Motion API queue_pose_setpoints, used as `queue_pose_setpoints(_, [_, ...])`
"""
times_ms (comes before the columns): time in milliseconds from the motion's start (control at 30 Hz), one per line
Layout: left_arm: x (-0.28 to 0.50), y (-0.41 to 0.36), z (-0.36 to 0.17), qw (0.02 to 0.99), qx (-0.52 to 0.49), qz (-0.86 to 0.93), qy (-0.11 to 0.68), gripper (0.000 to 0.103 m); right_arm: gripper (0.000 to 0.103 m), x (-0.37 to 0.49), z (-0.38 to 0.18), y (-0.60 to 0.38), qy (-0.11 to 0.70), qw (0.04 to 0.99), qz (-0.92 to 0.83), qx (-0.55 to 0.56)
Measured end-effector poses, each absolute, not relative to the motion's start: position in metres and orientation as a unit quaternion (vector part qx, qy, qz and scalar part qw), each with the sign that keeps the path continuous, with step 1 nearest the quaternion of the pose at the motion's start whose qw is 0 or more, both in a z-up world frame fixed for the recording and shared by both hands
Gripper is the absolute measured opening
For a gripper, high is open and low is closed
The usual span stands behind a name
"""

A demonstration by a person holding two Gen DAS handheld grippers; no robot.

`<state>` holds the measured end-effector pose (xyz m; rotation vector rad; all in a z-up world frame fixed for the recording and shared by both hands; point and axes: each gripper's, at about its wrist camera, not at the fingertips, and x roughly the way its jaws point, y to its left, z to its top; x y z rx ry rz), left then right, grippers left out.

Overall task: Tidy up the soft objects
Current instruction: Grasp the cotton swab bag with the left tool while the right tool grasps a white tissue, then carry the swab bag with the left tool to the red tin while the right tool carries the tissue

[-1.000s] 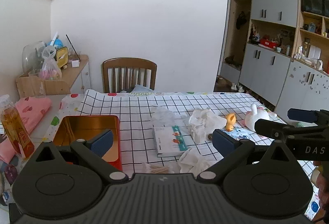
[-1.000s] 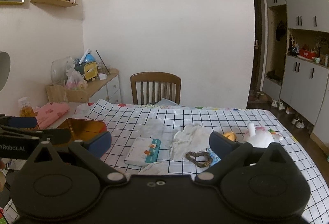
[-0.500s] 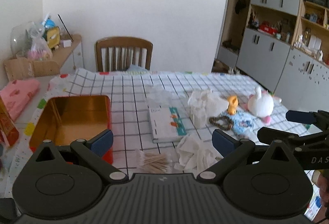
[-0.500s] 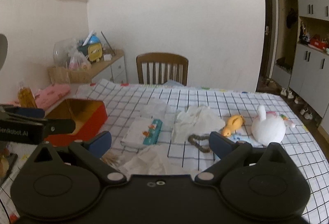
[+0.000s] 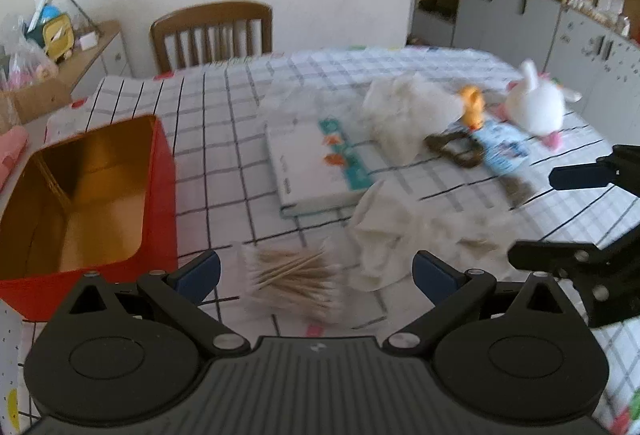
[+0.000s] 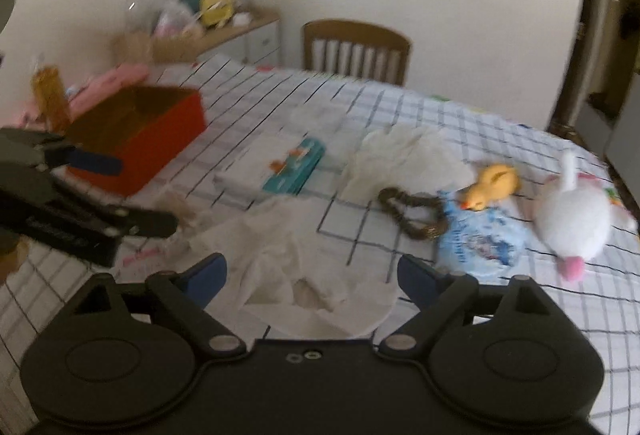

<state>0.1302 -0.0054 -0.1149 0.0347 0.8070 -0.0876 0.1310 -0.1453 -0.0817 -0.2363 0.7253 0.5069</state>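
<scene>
Both tools point down at the checked table point(image 5: 224, 139): the left gripper point(image 5: 316, 271) stands wide with nothing pinched, a cotton-swab bundle point(image 5: 294, 277) lying between its fingers, while the right gripper point(image 6: 310, 273) is wide yet closing above a crumpled white cloth point(image 6: 304, 267) without gripping it. From the right wrist, the red tin point(image 6: 160, 131) sits at ten o'clock, the white plush toy point(image 6: 572, 219) at two, a second white cloth point(image 6: 404, 159) at twelve, the tissue pack point(image 6: 276, 167) at eleven, and the yellow duck point(image 6: 492, 187) at one.
</scene>
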Motion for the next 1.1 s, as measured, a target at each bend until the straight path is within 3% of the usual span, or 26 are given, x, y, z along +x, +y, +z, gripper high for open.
queue_pose_setpoints(233, [0.149,-0.002,-0.139,0.908,0.027,-0.024,0.418,0.102,0.090,0.154,-0.109,-0.128,0.379,0.874,0.272,-0.137])
queue_pose_setpoints(400, [0.158,0.001,-0.149,0.903,0.026,-0.016,0.429,0.102,0.082,0.171,-0.125,-0.116,0.399,0.861,0.279,-0.147])
queue_pose_setpoints(633, [0.162,0.005,-0.154,0.901,0.014,-0.025,0.433,0.085,0.071,0.182,-0.134,-0.113,0.417,0.855,0.277,-0.138])
queue_pose_setpoints(833, [0.163,0.010,-0.152,0.899,-0.009,-0.034,0.438,0.077,0.044,0.184,-0.130,-0.114,0.415,0.861,0.261,-0.137])
queue_pose_setpoints(900, [0.163,0.013,-0.151,0.898,-0.017,-0.033,0.438,0.074,0.025,0.186,-0.129,-0.117,0.417,0.862,0.256,-0.130])
queue_pose_setpoints(1100, [0.161,0.010,-0.151,0.900,-0.003,-0.037,0.435,0.070,0.013,0.185,-0.123,-0.125,0.425,0.867,0.232,-0.113])
